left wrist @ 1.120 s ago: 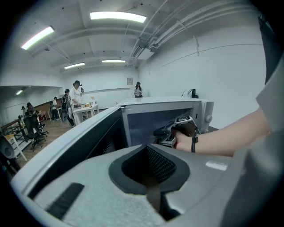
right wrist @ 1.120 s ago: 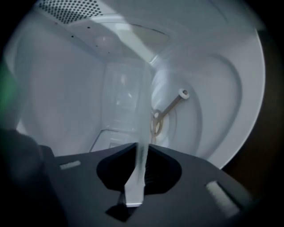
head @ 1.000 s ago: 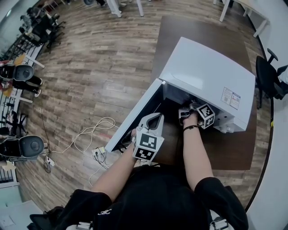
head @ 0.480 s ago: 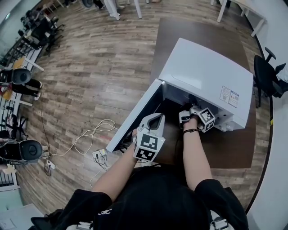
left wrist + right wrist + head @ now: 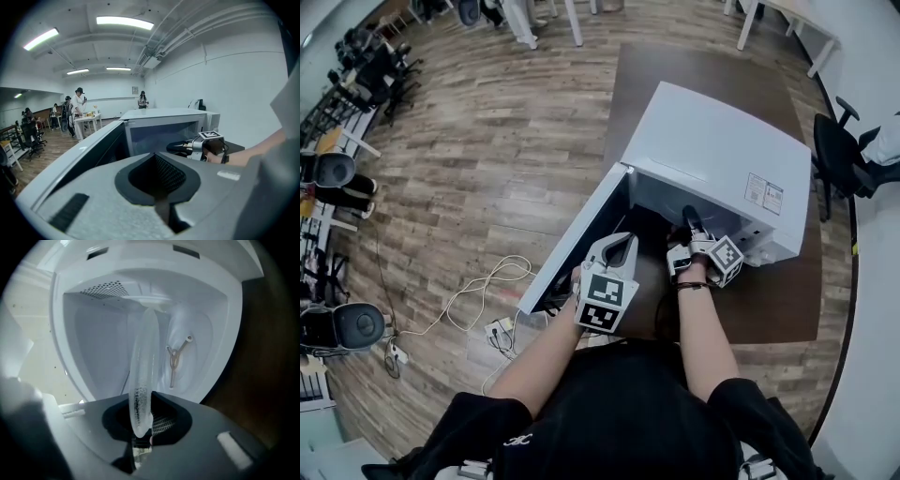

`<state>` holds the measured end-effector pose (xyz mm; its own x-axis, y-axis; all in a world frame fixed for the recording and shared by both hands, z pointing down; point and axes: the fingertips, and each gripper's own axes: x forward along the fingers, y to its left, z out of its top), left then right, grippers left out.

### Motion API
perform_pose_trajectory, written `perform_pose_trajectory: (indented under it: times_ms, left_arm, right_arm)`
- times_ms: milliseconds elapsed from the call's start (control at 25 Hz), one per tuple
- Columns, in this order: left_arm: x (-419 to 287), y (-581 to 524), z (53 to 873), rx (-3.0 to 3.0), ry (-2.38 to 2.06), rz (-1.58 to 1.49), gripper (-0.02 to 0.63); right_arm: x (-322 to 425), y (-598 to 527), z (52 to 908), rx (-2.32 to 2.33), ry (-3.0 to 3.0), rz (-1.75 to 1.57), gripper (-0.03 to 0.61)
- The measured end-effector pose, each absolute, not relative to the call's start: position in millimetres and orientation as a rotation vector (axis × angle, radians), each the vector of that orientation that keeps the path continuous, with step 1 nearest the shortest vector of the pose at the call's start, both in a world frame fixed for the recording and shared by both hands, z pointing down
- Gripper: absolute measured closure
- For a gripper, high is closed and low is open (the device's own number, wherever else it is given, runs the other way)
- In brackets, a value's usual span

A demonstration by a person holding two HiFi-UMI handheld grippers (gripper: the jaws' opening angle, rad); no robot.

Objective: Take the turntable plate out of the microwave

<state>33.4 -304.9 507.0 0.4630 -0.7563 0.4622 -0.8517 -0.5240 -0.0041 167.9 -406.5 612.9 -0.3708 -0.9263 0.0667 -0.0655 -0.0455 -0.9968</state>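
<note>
The right tongs clamp the rim of the glass plate, their jaws having just eased slightly wider around it; the plate reaches ahead of them, apart from the roller ring, inside the microwave. The left tongs hang closed and empty beside the right tongs; I judge the lift done, with drawing the plate out left

Seen from above, the right gripper loses its tips in the dark mouth of the microwave; its jaws have just eased wider, and the turntable plate between them sinks out of sight at its near rim. The label just beyond is too small to read; the people far ahead of the left gripper are too small to make out
</note>
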Motion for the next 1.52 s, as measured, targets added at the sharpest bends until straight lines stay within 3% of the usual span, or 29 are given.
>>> perform_pose_trajectory:
  times_ms: [880, 1520]
  left_arm:
    - [35.4, -270.5, 486.7, 2.564, -1.339, 0.512, 0.603]
    - [38.6, -270.4, 484.8, 2.597, -1.307, 0.496, 0.603]
  right_arm:
    - [154.6, -258.7, 569.5, -0.909, 1.618, -1.499, 0.538]
    - [151.8, -236.8, 564.9, -0.859, 1.653, -1.480, 0.537]
